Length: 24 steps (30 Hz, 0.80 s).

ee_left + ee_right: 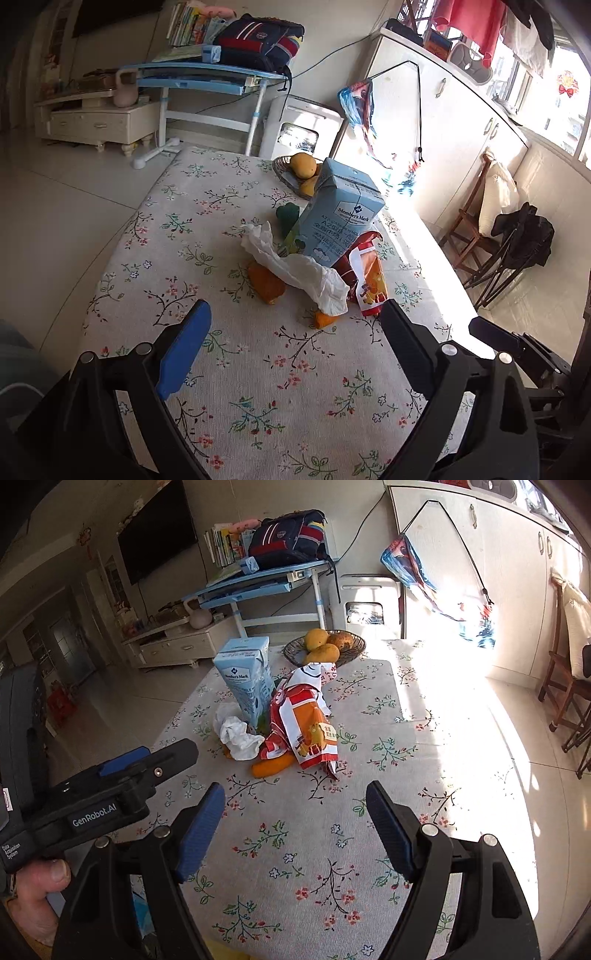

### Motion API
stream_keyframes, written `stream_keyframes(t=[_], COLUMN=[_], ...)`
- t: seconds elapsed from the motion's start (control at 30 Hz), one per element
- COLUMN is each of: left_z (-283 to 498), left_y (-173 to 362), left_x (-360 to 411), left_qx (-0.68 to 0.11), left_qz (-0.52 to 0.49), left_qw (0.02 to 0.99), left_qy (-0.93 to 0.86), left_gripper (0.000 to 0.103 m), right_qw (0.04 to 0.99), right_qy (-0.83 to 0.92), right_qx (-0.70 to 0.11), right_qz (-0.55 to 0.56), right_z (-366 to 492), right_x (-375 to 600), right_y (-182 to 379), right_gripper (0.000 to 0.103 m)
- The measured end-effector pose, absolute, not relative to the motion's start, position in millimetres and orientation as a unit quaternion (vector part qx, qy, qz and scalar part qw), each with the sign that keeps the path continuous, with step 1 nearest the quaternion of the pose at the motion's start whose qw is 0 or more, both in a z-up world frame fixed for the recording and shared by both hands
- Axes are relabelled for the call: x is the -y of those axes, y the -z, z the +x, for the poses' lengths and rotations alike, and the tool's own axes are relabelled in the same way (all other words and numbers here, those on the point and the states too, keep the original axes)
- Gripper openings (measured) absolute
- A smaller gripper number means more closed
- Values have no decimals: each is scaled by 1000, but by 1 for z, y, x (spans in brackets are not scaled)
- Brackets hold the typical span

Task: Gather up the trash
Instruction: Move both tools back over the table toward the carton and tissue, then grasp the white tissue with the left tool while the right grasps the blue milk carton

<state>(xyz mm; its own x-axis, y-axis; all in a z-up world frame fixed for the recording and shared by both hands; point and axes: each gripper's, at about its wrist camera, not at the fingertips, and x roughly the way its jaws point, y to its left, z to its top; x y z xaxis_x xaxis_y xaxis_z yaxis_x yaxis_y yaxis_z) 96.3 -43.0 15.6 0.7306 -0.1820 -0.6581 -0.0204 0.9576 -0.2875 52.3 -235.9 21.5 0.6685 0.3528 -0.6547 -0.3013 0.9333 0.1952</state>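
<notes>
Both hand-held grippers, left (pixel 295 328) and right (pixel 295 805), hover released and empty over the near desk (pixel 314 867). Farther in, tissue (pixel 299 273), peels (pixel 266 284), snack wrapper (pixel 306 723) and milk carton (pixel 340 218) lie uncollected; apparently nothing is gathered yet.

Table w/ floral cloth (pixel 332 849). Wicker fruit bowl (pixel 351 651) at table's far edge, three mangoes (pixel 322 652) in it (one looks browner, more spotted).

Beyond the far edge: white appliance (pixel 364 602) on floor, blue kid's desk (pixel 258 583) w/ navy backpack (pixel 290 541) on top + row of books (pixel 221 546) beside it. Pink kettlebell (pixel 199 616) on low cream TV cabinet (pixel 173 642), dark TV (pixel 157 535) on wall above.

White cupboards (pixel 480 572) along the right wall, colourful bag (pixel 410 566) hanging on a black cord at the front. Wooden chair (pixel 471 225) w/ cushion by cupboards, black folding chair (pixel 517 243) next to it. Red garment (pixel 469 22) hangs at window.
</notes>
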Motion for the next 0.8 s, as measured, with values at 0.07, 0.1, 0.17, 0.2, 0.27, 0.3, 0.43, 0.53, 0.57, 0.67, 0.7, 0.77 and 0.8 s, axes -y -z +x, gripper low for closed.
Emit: stream_keyframes(t=[0.07,0.1,0.17,0.2,0.27,0.3,0.43,0.53,0.57,0.67,0.7,0.77,0.8], left_z=[114,122,136,142,151,156,163,153,148,132,127,116,112], left_y=[-8,-3,5,9,15,18,28,28,27,22,20,19,19], left_x=[45,45,43,42,41,42,49,38,31,10,4,-8,-13], left_qx=[-378,-384,-394,-398,-406,-410,-433,-427,-427,-425,-424,-425,-427], left_qz=[-157,-165,-182,-189,-197,-194,-135,-116,-114,-108,-106,-98,-95], left_qw=[912,908,901,897,892,891,889,895,895,897,898,898,898], left_qy=[36,32,24,21,21,27,56,57,57,56,54,50,48], left_gripper=[90,89,89,89,87,77,21,13,13,12,12,12,12], right_qw=[912,910,904,902,902,901,898,896,896,895,896,897,898], right_qy=[-176,-175,-178,-181,-185,-187,-185,-187,-188,-194,-196,-202,-207], right_qx=[-368,-372,-382,-385,-385,-385,-391,-394,-395,-395,-394,-389,-384], right_qz=[46,55,68,70,67,67,82,83,80,70,65,56,52], right_z=[60,62,65,67,69,70,77,82,82,83,83,82,82], right_x=[240,242,243,243,240,240,243,241,240,234,231,225,221], right_y=[-17,-13,-7,-5,-5,-6,-3,0,0,1,1,0,-1], right_gripper=[76,76,76,76,76,76,76,76,76,76,76,76,76])
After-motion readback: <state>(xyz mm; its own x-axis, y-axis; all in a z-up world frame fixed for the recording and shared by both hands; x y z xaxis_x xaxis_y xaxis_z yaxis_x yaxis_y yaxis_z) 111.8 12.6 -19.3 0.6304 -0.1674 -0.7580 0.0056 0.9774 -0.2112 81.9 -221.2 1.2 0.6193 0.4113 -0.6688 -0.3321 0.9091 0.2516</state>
